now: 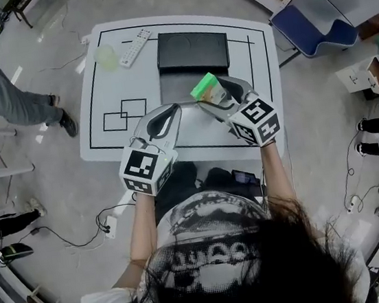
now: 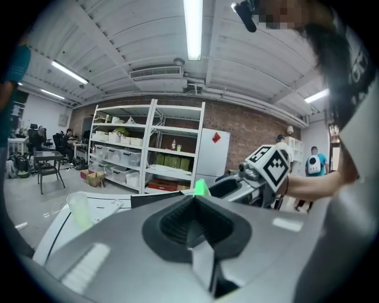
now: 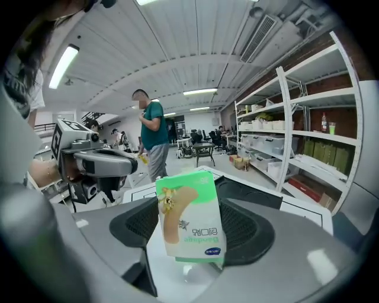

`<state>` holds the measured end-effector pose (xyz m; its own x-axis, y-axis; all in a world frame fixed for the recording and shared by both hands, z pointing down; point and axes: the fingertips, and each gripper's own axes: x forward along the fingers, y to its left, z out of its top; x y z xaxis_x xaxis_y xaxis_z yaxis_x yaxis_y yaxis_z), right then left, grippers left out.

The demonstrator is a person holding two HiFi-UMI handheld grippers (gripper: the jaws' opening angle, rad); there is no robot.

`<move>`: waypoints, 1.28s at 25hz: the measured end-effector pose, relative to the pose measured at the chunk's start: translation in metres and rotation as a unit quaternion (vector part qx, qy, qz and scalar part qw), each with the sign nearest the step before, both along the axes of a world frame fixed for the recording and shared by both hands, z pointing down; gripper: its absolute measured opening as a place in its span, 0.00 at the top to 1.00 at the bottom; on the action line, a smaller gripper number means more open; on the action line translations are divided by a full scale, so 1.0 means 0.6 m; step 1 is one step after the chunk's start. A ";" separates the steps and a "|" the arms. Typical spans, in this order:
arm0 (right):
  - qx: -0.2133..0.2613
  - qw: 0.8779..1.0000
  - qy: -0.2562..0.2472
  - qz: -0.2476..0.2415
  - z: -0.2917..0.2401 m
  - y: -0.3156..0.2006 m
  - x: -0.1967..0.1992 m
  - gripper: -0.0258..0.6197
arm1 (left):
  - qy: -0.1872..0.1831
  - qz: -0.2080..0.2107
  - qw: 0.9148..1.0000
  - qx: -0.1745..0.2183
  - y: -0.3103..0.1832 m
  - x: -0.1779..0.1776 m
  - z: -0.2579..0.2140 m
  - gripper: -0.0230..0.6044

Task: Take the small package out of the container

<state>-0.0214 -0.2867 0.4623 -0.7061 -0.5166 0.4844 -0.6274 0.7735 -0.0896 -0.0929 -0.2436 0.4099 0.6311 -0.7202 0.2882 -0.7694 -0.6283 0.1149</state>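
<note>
Right hand-held gripper [image 3: 192, 238] clamps green package [image 3: 189, 210], print upside down.

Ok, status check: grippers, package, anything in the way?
Left gripper shut, empty. Right gripper shut on small package, held up on near side of black container. Nothing seen in the way.

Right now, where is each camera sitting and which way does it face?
Head view: on the head, facing steeply down at the table; hair, arms, left gripper and right gripper show.
Left gripper view: rides the left gripper, facing along its shut jaws toward shelves; right gripper shows.
Right gripper view: rides the right gripper, facing along jaws shut on the package; left gripper shows.
Shared: all three see the package.
</note>
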 end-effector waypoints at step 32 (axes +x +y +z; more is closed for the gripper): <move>0.016 0.997 -0.064 -0.028 -0.027 0.334 0.217 0.44 | -0.024 -0.037 0.999 0.025 0.295 0.233 -0.025 0.96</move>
